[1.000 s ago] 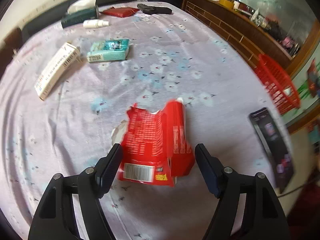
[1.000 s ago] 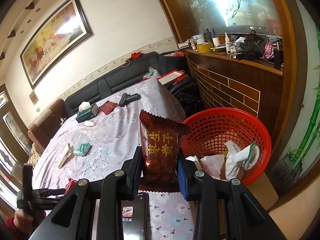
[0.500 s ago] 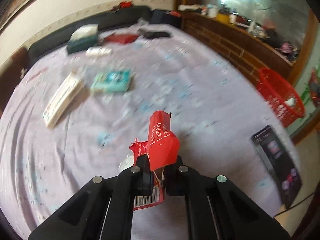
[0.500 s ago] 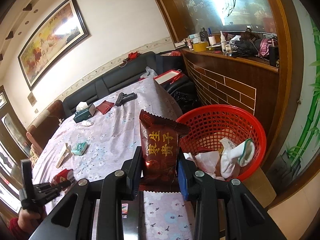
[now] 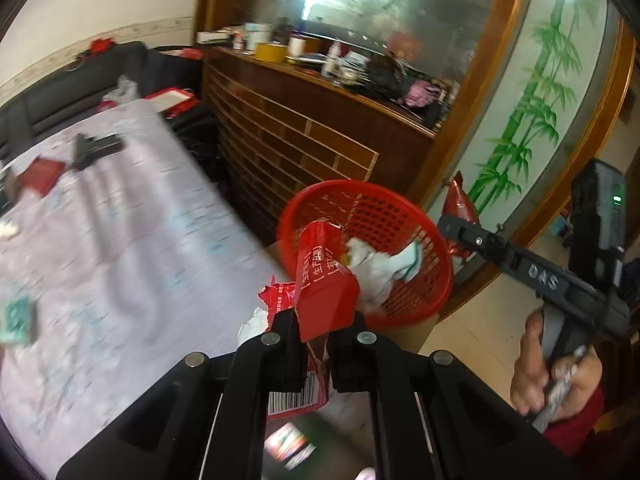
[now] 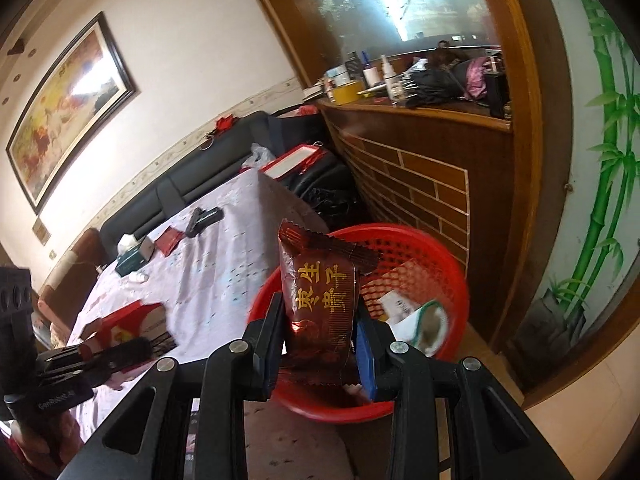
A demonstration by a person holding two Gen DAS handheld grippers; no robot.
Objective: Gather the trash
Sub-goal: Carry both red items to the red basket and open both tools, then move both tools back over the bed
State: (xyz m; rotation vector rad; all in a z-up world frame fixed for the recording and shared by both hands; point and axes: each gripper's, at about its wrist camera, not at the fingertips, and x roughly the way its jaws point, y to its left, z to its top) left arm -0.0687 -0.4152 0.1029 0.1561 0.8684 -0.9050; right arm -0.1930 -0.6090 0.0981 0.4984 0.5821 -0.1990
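- Since the earlier frame, the torn red carton [image 5: 326, 280] had left the table [image 5: 120, 240], clenched in the left tongs [image 5: 314, 344], nearing the red basket [image 5: 436, 280].
- Right tongs [image 6: 320, 328] gripped a brown snack wrapper [image 6: 320, 280] over the basket's rim.
- Best to release each only once above the opening.

Your left tongs [image 5: 314, 344] cover the lower half of the torn red box [image 5: 324, 280], and its barcode end runs into shadow beneath them. The surface [image 5: 120, 240] is smeared with motion blur, so the small teal packet [image 5: 16, 320] at the left edge is cut off and unreadable. Your right tongs [image 6: 320, 320] hide the near wall of the red basket [image 6: 448, 264].
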